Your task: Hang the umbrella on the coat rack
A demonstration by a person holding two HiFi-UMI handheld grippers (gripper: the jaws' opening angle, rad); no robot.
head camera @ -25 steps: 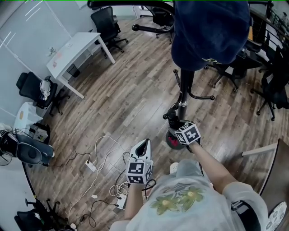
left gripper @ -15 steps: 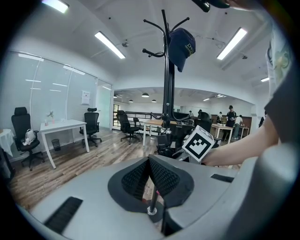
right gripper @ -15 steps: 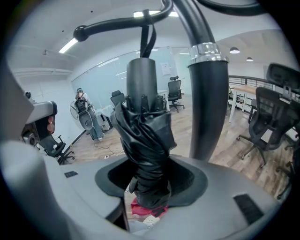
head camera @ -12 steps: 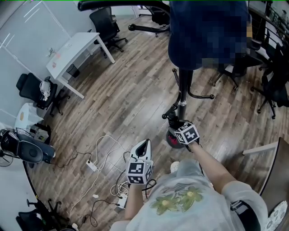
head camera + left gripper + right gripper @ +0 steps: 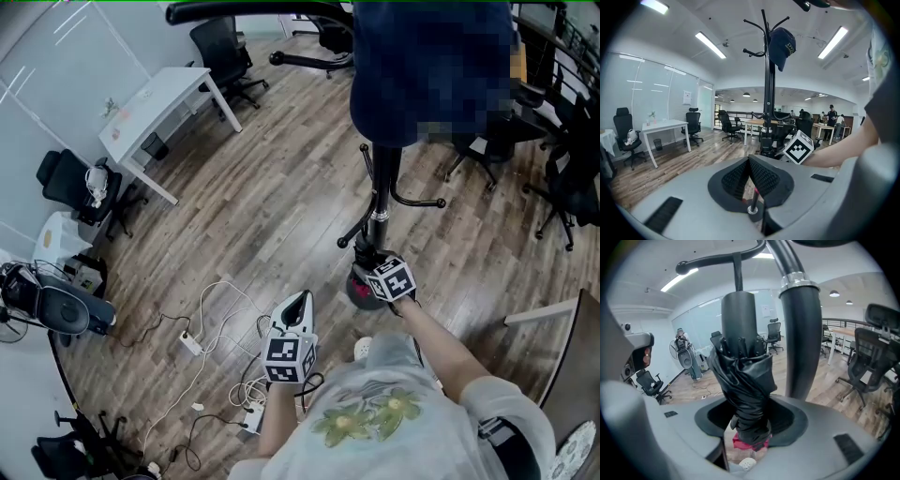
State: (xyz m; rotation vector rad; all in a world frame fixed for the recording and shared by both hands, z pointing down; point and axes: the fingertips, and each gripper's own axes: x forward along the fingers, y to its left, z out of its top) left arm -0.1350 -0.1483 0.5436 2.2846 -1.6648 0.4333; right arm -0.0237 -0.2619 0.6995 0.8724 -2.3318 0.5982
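Our right gripper (image 5: 749,425) clamps the folded black umbrella (image 5: 743,376) upright, just beside the coat rack (image 5: 801,333) pole. Its strap (image 5: 736,275) seems looped over a hook arm (image 5: 710,259). We should ease down until the strap bears the weight, then release. Our left gripper (image 5: 750,161) is pinched together, empty.

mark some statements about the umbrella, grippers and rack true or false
1. The right gripper grips a folded black umbrella. True.
2. The left gripper holds something. False: its jaws are shut on nothing.
3. A cap hangs on the rack. True.
4. The desk is black. False: it is white.
5. The umbrella is far from the rack. False: it is right beside the rack.
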